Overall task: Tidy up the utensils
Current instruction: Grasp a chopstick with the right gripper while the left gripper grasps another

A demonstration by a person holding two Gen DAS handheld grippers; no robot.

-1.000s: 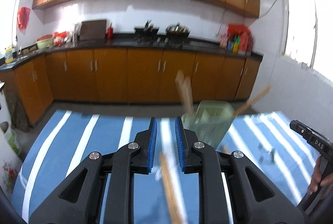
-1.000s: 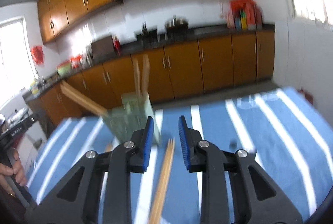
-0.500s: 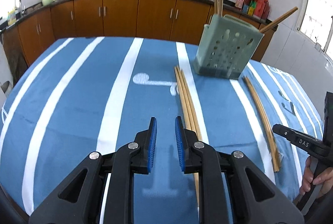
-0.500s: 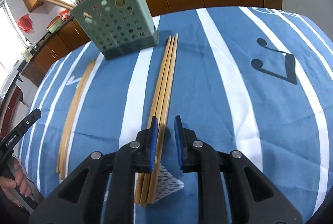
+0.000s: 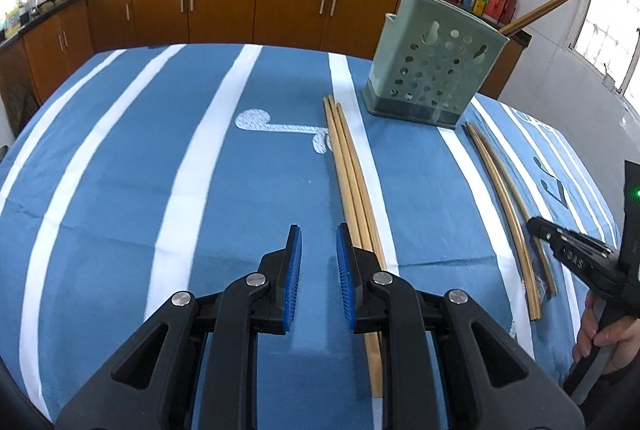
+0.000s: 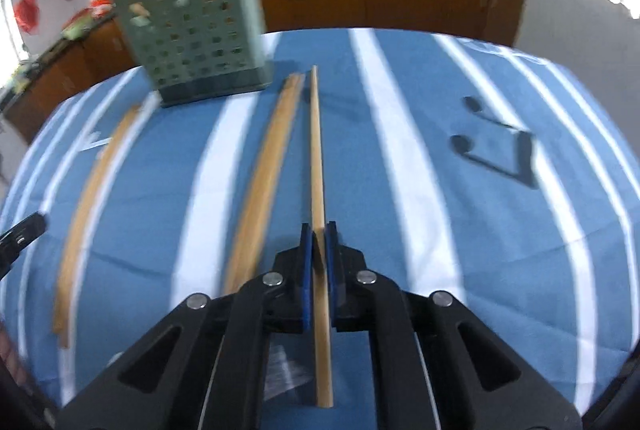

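1. Right gripper: jaws have just been closing and now pinch one chopstick near its near end. The stick runs forward over the cloth, split off from the pair it lay beside.
2. Left gripper: jaws part-open, nothing between them, hanging over bare cloth just left of the trio on its side.
3. Holder stands at the far edge with sticks already poking out of it. A further pair lies well left in the right view.
4. Doing it well, as I judge: I lift gently, since the grip sits close to one end and the long free length may droop or swing. I'd tip the far end up before moving, then lower it into the holder's open top, clear of the sticks already inside.
5. Views: the right view shows the grip itself and the stick parted from its neighbours, but it is blurred. The left view is sharp, shows the holder's holes and the person's hand on the right gripper's handle, but not what the right jaws hold.
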